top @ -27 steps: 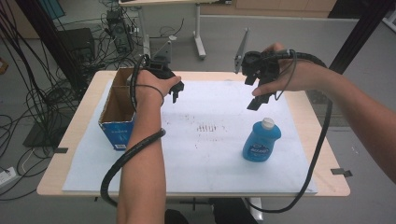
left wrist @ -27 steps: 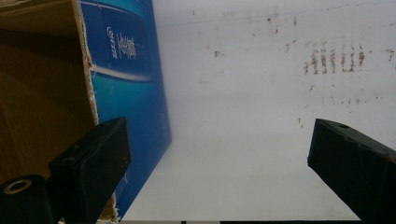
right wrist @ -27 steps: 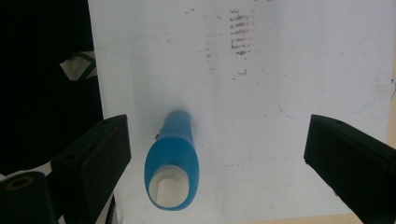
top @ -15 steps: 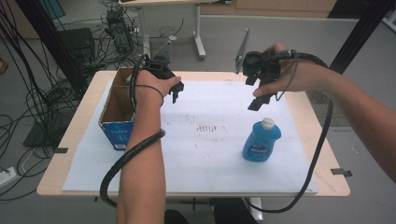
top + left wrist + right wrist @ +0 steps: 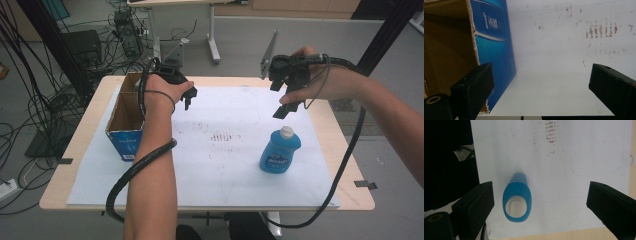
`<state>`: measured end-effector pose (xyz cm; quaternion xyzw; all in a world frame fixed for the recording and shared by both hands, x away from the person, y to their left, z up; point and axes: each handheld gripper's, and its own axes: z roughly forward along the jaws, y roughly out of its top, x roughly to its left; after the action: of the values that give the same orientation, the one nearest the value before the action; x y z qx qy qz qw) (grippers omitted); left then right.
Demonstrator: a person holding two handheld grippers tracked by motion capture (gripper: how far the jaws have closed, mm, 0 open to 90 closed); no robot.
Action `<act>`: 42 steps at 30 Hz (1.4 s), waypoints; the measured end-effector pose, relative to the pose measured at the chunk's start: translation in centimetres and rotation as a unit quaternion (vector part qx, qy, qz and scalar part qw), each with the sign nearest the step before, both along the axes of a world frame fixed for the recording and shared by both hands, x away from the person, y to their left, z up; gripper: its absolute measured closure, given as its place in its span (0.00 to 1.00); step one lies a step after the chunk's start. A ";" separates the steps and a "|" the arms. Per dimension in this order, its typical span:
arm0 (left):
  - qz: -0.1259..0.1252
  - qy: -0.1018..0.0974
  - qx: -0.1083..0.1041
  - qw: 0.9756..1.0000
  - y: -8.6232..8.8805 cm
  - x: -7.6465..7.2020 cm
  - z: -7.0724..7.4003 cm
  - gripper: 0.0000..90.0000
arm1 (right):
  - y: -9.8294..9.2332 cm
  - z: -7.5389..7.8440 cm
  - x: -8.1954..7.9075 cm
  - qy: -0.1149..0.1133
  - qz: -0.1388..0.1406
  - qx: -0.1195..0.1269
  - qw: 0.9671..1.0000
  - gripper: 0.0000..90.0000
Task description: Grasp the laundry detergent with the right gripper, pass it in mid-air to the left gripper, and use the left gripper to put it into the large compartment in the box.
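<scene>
The box (image 5: pixel 125 120) stands open at the bench's (image 5: pixel 345 150) left edge; the left gripper (image 5: pixel 189 98) hangs beside it, fingers wide, empty. The bottle (image 5: pixel 279 154) stands upright right of centre, toward the front edge. It looks light, stiff, slick plastic; best pinched across its flat body. The right gripper (image 5: pixel 282 107) hovers above it, fingers wide, empty. Nothing has shifted since the earlier frames.

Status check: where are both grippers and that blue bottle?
Left gripper open beside open cardboard box. Right gripper open above upright blue plastic bottle. Nothing between.
</scene>
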<state>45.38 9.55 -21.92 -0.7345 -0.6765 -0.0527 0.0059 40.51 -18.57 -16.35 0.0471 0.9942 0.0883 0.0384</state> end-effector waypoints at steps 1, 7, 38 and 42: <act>0.001 -0.001 0.000 1.000 0.0 0.0 0.1 0.07 | -0.5 0.0 -0.1 -0.001 -0.005 0.002 1.000 0.08; 0.002 -0.002 0.002 1.000 0.0 -0.1 0.2 0.07 | -1.7 0.0 -0.1 0.000 -0.010 0.002 1.000 0.08; -0.004 -0.009 -0.002 1.000 -0.5 -0.6 0.4 0.07 | -11.5 -2.1 -1.7 -0.010 -0.066 0.050 0.996 0.06; -0.005 -0.009 -0.002 1.000 -0.6 -0.7 0.4 0.07 | -12.3 -3.1 -1.9 -0.007 -0.070 0.059 0.996 0.06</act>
<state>44.73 8.92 -21.57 -0.7376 -0.6727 -0.0581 -0.0017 38.60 -30.83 -19.40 0.1184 0.9813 0.1438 0.0486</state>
